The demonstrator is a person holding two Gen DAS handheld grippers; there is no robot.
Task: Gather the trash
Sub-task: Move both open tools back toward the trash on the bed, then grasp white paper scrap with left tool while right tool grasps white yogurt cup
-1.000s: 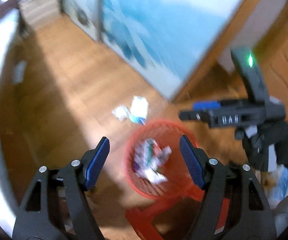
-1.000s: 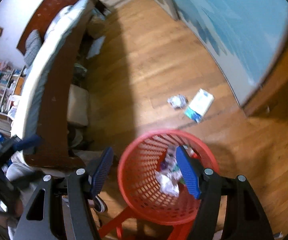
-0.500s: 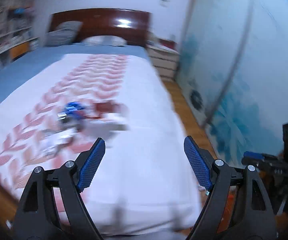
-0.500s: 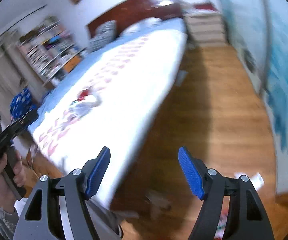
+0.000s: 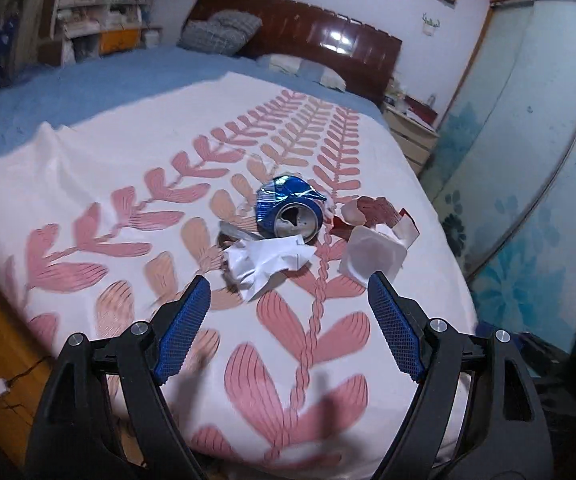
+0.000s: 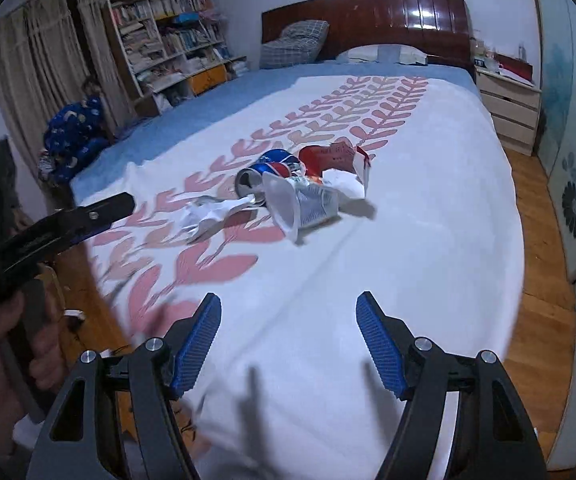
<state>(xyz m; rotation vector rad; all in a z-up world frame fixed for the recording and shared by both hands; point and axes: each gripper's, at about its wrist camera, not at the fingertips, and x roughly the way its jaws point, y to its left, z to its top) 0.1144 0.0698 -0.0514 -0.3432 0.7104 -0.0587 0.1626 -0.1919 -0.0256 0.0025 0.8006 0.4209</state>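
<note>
Both tongs, left gripper (image 5: 288,328) and right gripper (image 6: 288,344), gape wide and empty; view swung from the red basket to bed litter: crushed blue aluminium can (image 5: 290,210), crumpled white paper (image 5: 266,264) await collection.

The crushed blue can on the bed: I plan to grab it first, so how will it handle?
The crushed blue can is dented and open, so probably light and easily deformed. Flattened, it likely won't roll. It touches the crumpled paper, which may shift.
</note>
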